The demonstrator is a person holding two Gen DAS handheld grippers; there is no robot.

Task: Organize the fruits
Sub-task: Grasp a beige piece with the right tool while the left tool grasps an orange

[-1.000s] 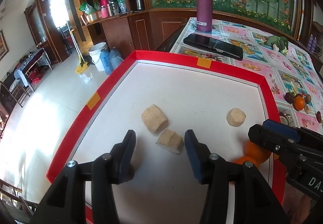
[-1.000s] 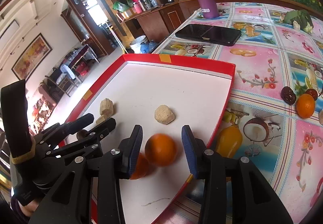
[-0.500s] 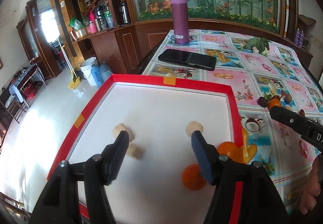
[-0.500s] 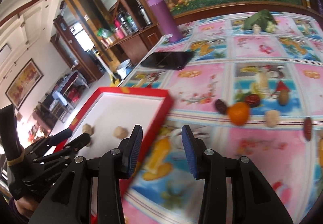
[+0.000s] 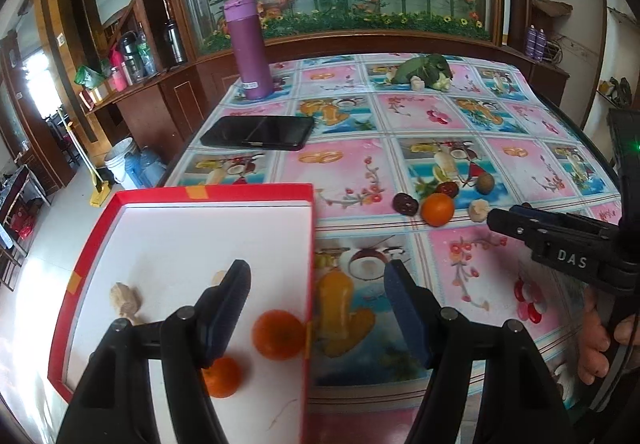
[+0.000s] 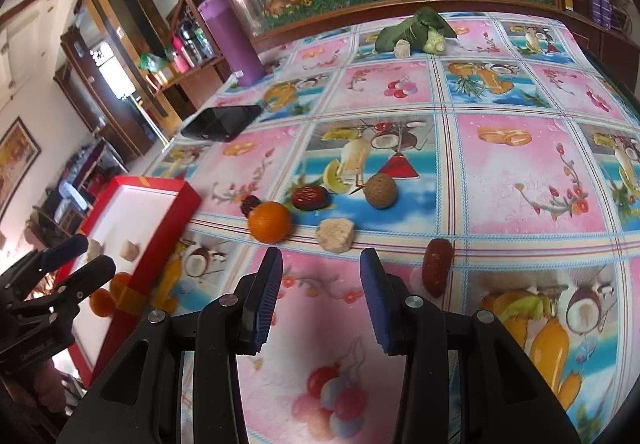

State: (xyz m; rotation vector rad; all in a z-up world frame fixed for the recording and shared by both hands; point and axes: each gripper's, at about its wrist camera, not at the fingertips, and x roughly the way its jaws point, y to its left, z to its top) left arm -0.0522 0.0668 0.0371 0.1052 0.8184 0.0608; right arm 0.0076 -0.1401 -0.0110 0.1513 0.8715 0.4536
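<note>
Left wrist view: a table with a bright fruit-print cloth holds a red-edged white tray at its near left corner. Two oranges and pale tan chunks lie in the tray. The left gripper hangs wide open and empty over the tray's right edge. The right gripper is also open, gripping nothing, just short of a loose orange, a tan chunk and red dates on the cloth.
</note>
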